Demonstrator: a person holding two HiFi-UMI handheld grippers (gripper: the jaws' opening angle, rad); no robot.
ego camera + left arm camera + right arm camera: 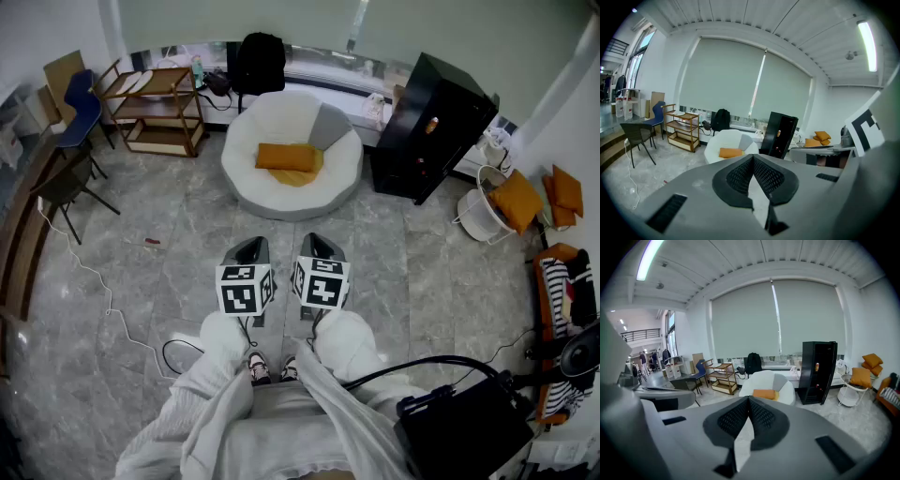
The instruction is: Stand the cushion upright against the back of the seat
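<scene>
Soft rectangular orange cushion [289,157] lies flat on round white padded seat [246,178]. Left gripper [248,247] and right gripper [320,244] point downward, fingers [738,178] clenched, empty.

Probably a lounge corner of an office or studio, though the wide lens blurs detail. A round white seat [291,155] stands on a grey tiled floor [187,272]. Left of it is a wooden shelf trolley [155,108], right of it a black cabinet [427,127], behind it roller blinds [776,319], and overhead a strip light [647,258].
</scene>
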